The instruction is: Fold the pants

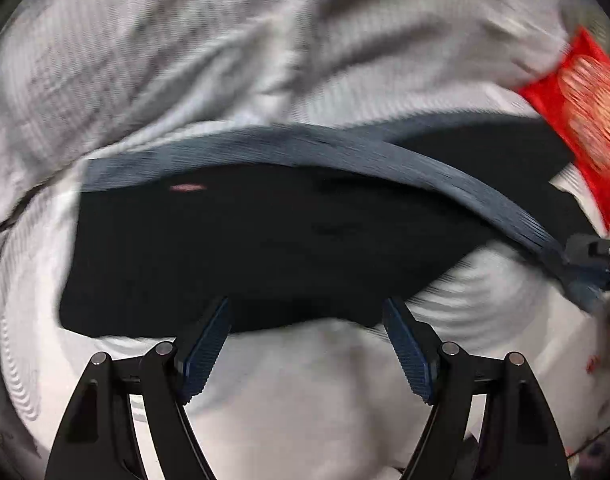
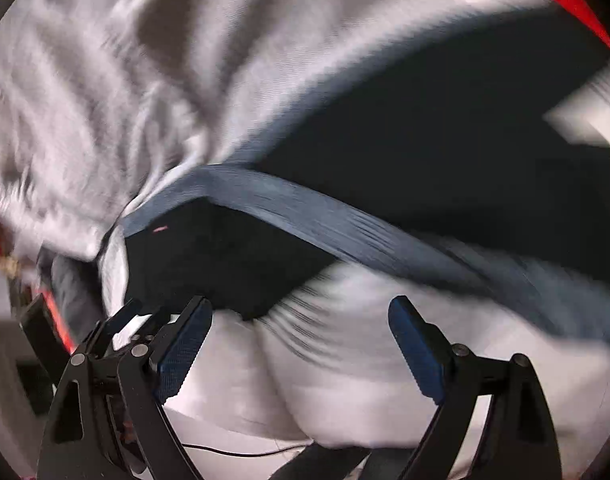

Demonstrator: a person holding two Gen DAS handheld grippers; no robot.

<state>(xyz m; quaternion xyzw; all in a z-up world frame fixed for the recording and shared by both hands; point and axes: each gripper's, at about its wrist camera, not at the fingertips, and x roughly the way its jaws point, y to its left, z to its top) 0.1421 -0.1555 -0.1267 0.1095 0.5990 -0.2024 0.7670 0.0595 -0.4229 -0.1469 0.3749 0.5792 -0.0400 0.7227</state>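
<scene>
Black pants (image 1: 265,248) with a blue-grey ribbed waistband (image 1: 345,148) lie folded on a rumpled white sheet (image 1: 185,60). My left gripper (image 1: 307,304) hovers open over the pants' near edge, with nothing between its blue pads. In the right wrist view the same pants (image 2: 225,256) and waistband (image 2: 305,208) spread up toward the right. My right gripper (image 2: 299,304) stands wide open just short of their near edge, holding nothing. Both views are blurred by motion.
A red patterned item (image 1: 585,120) lies on the sheet at the right, beyond the pants. A dark gripper part (image 1: 597,252) shows at the right edge by the waistband's end. A thin black cable (image 2: 233,454) runs across the sheet near the bottom.
</scene>
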